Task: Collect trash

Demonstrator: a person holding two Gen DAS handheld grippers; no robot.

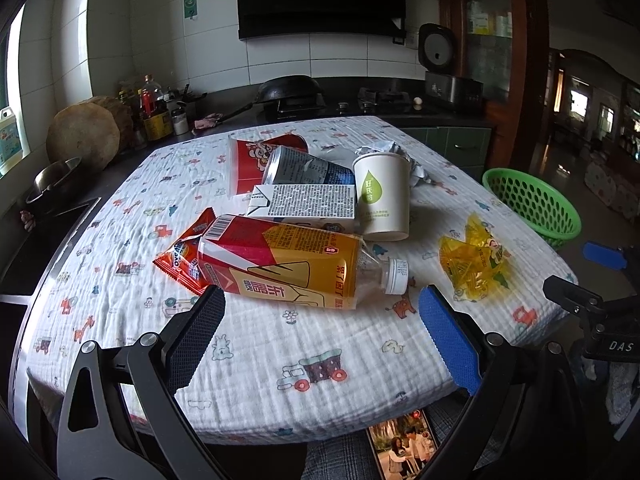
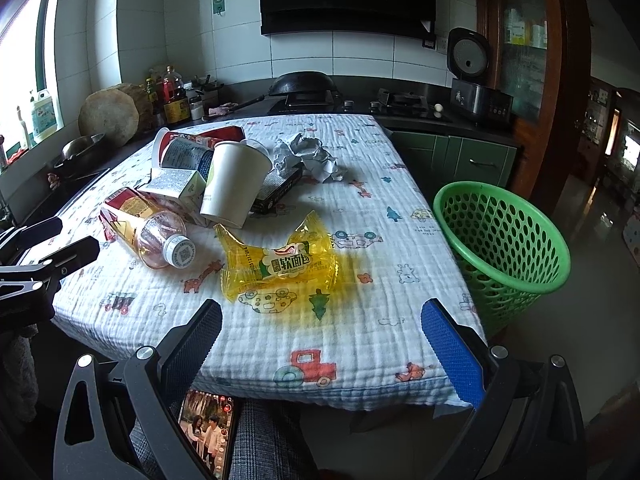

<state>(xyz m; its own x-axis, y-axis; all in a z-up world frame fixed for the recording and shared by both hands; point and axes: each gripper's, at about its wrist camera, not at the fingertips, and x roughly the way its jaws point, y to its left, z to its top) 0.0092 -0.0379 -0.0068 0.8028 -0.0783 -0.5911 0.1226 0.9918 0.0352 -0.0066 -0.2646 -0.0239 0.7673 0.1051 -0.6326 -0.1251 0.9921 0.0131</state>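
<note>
Trash lies piled on a table with a printed white cloth (image 1: 256, 344) (image 2: 360, 216). A plastic bottle with a red and yellow label (image 1: 280, 260) (image 2: 152, 236) lies on its side, just beyond my open left gripper (image 1: 320, 308). Behind it sit an orange snack wrapper (image 1: 184, 256), a white carton (image 1: 304, 204), a can (image 1: 308, 168), a red cup (image 1: 256, 160), a white paper cup (image 1: 384, 196) (image 2: 236, 180) and crumpled paper (image 2: 308, 156). A yellow bread wrapper (image 2: 280, 264) (image 1: 476, 260) lies just ahead of my open right gripper (image 2: 320, 316). A green basket (image 2: 504, 236) (image 1: 532, 204) stands off the table's right edge.
A phone (image 2: 208, 432) with a lit screen lies on a lap below the near table edge. A counter behind the table holds a wok (image 1: 288, 90), bottles (image 1: 154, 108), a chopping block (image 1: 84, 136) and a rice cooker (image 2: 476, 80). A flat dark box (image 2: 280, 188) lies under the paper cup.
</note>
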